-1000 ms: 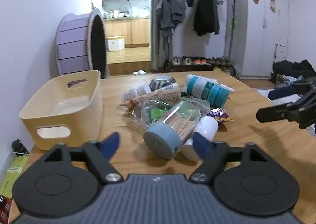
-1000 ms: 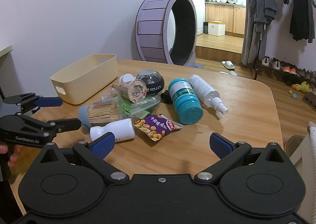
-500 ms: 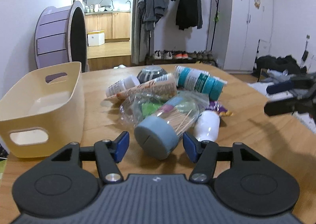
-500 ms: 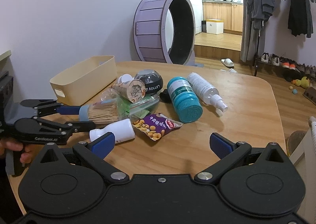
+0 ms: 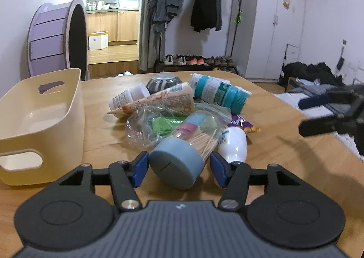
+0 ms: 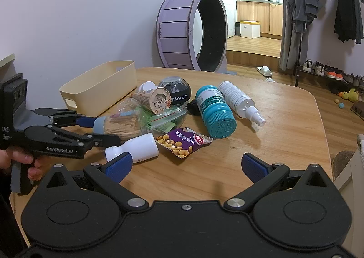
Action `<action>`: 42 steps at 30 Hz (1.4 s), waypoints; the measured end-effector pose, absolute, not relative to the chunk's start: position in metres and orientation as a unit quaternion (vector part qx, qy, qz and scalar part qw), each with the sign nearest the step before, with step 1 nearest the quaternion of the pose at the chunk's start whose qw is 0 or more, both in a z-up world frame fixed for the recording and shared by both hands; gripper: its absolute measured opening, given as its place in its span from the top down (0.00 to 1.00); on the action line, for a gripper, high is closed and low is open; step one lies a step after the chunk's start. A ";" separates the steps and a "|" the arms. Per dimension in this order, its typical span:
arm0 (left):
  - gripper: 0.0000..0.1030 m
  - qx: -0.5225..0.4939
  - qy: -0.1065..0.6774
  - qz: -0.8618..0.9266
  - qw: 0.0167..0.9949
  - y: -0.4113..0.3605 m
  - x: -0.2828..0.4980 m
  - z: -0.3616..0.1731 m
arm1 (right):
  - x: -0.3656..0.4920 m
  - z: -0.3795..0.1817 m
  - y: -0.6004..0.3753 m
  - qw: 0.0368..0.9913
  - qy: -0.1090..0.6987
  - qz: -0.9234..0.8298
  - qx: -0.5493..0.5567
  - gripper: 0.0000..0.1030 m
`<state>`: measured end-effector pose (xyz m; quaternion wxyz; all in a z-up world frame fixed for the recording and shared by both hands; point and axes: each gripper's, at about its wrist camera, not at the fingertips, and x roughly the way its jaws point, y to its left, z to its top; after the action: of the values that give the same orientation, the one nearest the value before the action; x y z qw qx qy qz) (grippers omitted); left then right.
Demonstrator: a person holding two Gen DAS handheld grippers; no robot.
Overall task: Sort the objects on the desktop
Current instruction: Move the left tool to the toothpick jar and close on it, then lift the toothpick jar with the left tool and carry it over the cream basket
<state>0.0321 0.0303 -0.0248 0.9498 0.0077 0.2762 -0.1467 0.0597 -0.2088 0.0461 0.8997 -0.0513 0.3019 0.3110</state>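
The left gripper (image 5: 178, 168) is closing on the toothpick jar (image 5: 182, 155), whose grey-blue cap sits between the blue pads; a sliver of gap shows on each side, so the pads do not seem to press yet. The right gripper (image 6: 185, 164) hangs wide over bare table (image 6: 284, 126), nothing between its fingers.

From the left wrist view, left to right: the cream bin (image 5: 43, 121) stands at nine o'clock of the jar, empty as far as can be seen. The jar lies on its side at the near edge of the pile, resting against a clear zip bag (image 5: 154, 126). A white bottle (image 5: 233, 142) lies at three o'clock, just beside the right pad.

The step in hand looks like the first pick. Next, I judge, the grip must seat on the cap, then lift clear of the bag and swing toward the bin without dragging the white bottle.
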 end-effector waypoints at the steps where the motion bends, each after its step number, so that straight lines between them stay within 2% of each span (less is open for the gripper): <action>1: 0.45 0.010 0.276 -0.149 0.949 0.030 0.031 -0.025 | 0.060 0.046 -0.209 0.900 0.302 0.311 -0.051 0.00; 5: 0.46 0.012 0.269 -0.150 0.951 0.032 0.025 -0.021 | 0.060 0.047 -0.211 0.900 0.301 0.310 -0.047 0.00; 12: 0.51 0.005 0.211 -0.160 0.964 0.036 0.007 0.007 | 0.059 0.048 -0.210 0.900 0.300 0.312 -0.047 0.00; 23: 0.51 0.023 0.224 -0.157 0.962 0.027 0.004 0.009 | 0.060 0.046 -0.207 0.898 0.303 0.314 -0.052 0.00; 26: 0.48 0.027 0.226 -0.161 0.960 0.026 -0.001 0.012 | 0.059 0.047 -0.207 0.898 0.302 0.315 -0.052 0.00; 37: 0.47 0.038 0.236 -0.166 0.957 0.024 -0.004 0.008 | 0.058 0.049 -0.204 0.898 0.300 0.318 -0.050 0.00; 39: 0.53 0.031 0.236 -0.166 0.957 0.025 -0.004 0.007 | 0.059 0.049 -0.204 0.898 0.300 0.318 -0.049 0.00; 42: 0.54 0.026 0.229 -0.162 0.959 0.026 -0.005 0.009 | 0.059 0.049 -0.202 0.897 0.300 0.320 -0.050 0.00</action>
<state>-0.0051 0.0260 0.0088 0.9594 0.0260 0.2293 -0.1620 0.0587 -0.2015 0.0492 0.8974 -0.0505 0.2996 0.3199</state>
